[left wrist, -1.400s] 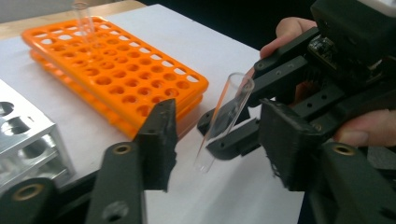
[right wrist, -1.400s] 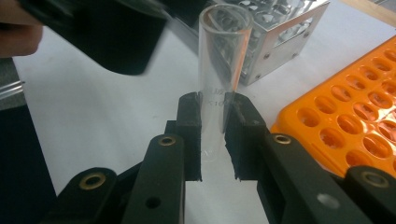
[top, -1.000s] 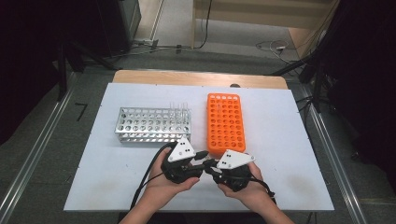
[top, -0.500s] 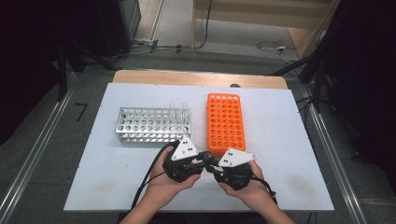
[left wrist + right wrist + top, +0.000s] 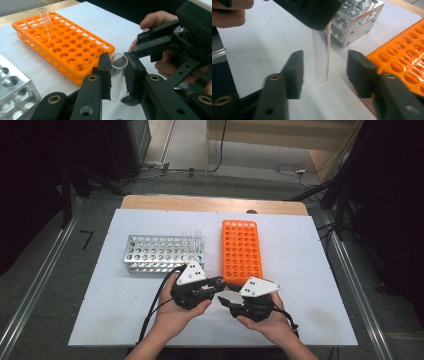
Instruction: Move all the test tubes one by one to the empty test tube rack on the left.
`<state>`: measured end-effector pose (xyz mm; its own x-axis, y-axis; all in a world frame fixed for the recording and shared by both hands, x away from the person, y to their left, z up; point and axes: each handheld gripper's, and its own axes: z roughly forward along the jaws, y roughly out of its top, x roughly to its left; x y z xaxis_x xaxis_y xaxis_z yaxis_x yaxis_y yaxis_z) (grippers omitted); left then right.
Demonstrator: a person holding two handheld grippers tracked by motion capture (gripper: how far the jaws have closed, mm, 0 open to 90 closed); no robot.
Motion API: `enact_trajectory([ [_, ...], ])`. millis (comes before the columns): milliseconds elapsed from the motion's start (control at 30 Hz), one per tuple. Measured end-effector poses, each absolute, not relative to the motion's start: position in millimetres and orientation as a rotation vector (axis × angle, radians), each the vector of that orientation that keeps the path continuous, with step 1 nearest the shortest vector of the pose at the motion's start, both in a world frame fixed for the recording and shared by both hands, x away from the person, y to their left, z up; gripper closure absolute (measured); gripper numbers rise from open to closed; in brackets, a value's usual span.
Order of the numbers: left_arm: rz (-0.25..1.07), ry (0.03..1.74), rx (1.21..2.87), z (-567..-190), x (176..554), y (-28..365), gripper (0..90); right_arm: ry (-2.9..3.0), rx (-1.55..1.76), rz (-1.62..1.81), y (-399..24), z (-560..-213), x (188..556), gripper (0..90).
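On the white table point(image 5: 310, 270), a metal rack point(image 5: 160, 254) lies at about ten o'clock from the hands, with a few clear tubes point(image 5: 191, 236) standing at its right end. Just right of it, at twelve o'clock, lies the orange rack point(image 5: 241, 251), which holds one tube point(image 5: 46, 18) in a far hole. The left gripper point(image 5: 117, 72), held in the person's left hand point(image 5: 175, 315), is clamped on a glass tube point(image 5: 116, 76) near its open rim. That tube hangs above the table, just at the near end of the orange rack. At three o'clock from it, the right gripper point(image 5: 324, 72) has just been opening: its jaws stand apart on either side of the tube's rounded bottom without touching it.
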<state>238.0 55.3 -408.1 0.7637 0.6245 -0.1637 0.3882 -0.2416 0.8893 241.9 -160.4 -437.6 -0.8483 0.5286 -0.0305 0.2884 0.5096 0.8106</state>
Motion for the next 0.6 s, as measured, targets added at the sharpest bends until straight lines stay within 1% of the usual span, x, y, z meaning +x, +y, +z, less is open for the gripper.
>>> enact_trajectory([
  [67, 0.276, 0.78, 1.864, -405.5, 239.4, 58.1, 75.8, 2.477, 0.688, 1.294, -163.6, -436.6, 243.5, 33.7],
  [133, 0.285, 0.786, 1.856, -403.1, 240.7, 60.9, 75.8, 2.476, 0.695, 1.317, -166.4, -435.9, 244.4, 24.8],
  [233, 0.299, 0.796, 1.856, -400.3, 243.1, 66.3, 75.8, 2.435, 0.731, 1.33, -171.0, -435.8, 245.2, 7.4],
  [267, 0.3, 0.802, 1.851, -399.5, 243.9, 67.7, 75.8, 2.415, 0.741, 1.336, -173.0, -435.5, 245.5, 3.8],
  [333, 0.31, 0.807, 1.849, -398.1, 246.1, 71.0, 75.8, 2.392, 0.759, 1.361, -178.6, -434.1, 246.1, 1.3],
  [600, 0.34, 0.837, 1.843, -392.1, 254.6, 84.9, 75.8, 2.329, 0.818, 1.374, -207.5, -432.1, 248.6, 1.2],
])
